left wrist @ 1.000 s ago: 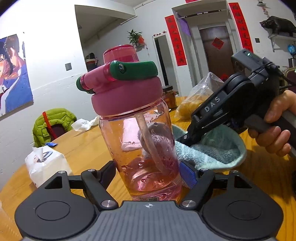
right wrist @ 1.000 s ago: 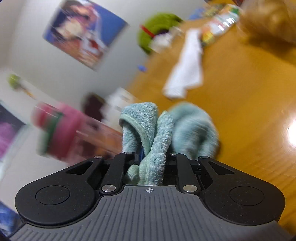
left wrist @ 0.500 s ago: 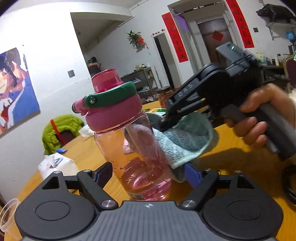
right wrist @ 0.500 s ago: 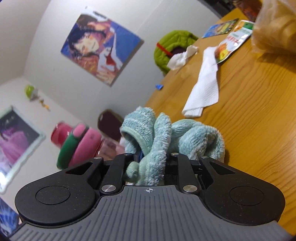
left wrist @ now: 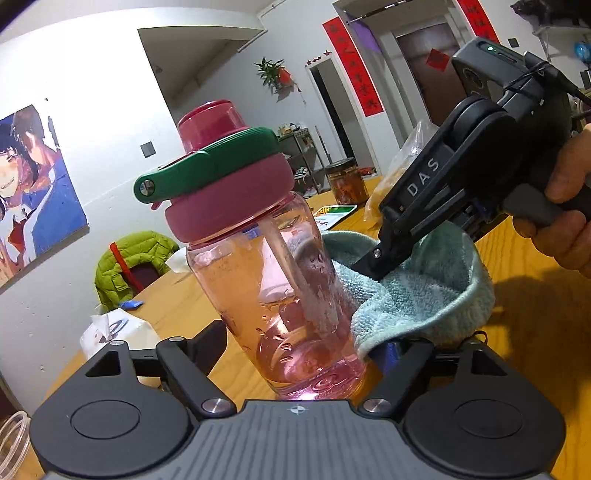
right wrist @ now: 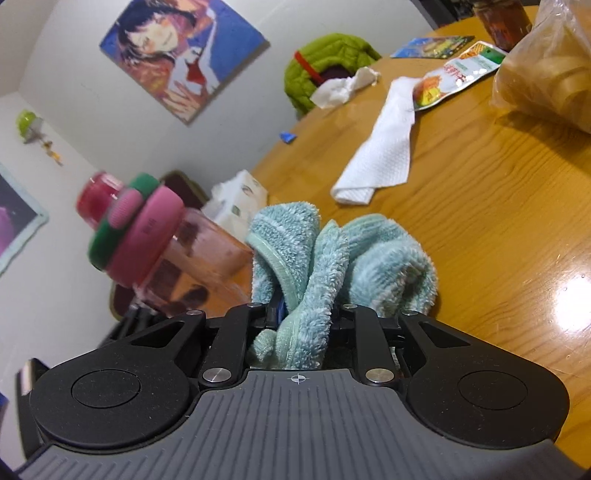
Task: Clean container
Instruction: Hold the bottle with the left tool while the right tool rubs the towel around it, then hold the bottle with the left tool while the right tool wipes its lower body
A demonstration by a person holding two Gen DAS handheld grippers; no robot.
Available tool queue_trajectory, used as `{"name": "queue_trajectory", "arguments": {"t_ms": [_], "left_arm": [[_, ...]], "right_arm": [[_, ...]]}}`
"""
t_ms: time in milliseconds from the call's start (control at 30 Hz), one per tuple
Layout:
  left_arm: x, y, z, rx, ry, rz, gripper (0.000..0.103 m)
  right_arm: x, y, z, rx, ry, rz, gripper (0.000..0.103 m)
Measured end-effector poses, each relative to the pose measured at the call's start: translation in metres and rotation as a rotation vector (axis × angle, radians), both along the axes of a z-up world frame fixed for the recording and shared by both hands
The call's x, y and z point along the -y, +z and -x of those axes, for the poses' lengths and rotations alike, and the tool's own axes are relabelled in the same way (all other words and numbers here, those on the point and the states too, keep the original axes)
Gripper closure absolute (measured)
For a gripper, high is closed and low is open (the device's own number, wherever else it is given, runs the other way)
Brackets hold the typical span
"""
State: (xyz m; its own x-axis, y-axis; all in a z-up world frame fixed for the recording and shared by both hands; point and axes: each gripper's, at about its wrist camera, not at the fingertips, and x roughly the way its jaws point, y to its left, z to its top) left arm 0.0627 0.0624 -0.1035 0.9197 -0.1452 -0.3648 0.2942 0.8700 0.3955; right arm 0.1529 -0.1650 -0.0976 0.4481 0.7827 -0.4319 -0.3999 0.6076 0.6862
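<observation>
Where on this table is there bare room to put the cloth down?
Bare wood lies right of the teal cloth, between the folded paper towel and the glare spot, below the plastic bag. Crowded: far edge with snack packet and jar; left side, where the bottle stands.

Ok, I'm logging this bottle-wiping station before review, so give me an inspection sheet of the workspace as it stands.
Surface: wooden table, glossy, with light glare.
Job's things: pink bottle, tilted, lid on, droplets inside; blue towel pressed against its side.
Clutter: paper towel, snack packet, plastic bag, jar, tissue pack.
Grippers: left gripper clamps the bottle base; right gripper is closed on the towel, held by a hand.
Cables: black cable on the right gripper's body.
Surroundings: poster, green jacket, red door banners.
</observation>
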Motion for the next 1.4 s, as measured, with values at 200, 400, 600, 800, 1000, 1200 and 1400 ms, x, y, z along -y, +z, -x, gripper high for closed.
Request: {"name": "queue_trajectory", "arguments": {"t_ms": [200, 400, 600, 800, 1000, 1200, 1400], "left_arm": [[-0.006, 0.003, -0.001, -0.001, -0.006, 0.013, 0.029], [-0.007, 0.006, 0.004, 0.003, -0.03, 0.003, 0.029], [-0.015, 0.008, 0.01, 0.002, -0.016, 0.009, 0.029], [-0.014, 0.01, 0.02, 0.0, -0.018, 0.02, 0.029], [-0.012, 0.009, 0.02, 0.003, -0.029, 0.015, 0.029], [-0.011, 0.007, 0.024, 0.0, -0.027, 0.024, 0.029], [-0.011, 0.021, 0.035, -0.008, 0.043, 0.042, 0.021]], "right_arm": [[-0.001, 0.001, -0.004, -0.011, 0.001, -0.013, 0.082], [-0.003, 0.001, -0.008, -0.022, 0.002, -0.027, 0.082], [-0.004, 0.002, -0.013, -0.032, 0.003, -0.04, 0.082], [0.019, -0.001, 0.016, 0.013, 0.0, -0.118, 0.082], [0.043, 0.01, 0.026, 0.081, 0.031, -0.346, 0.082], [0.039, 0.002, 0.024, 0.08, -0.026, -0.273, 0.082], [0.035, -0.005, 0.022, 0.084, -0.086, -0.202, 0.083]]}}
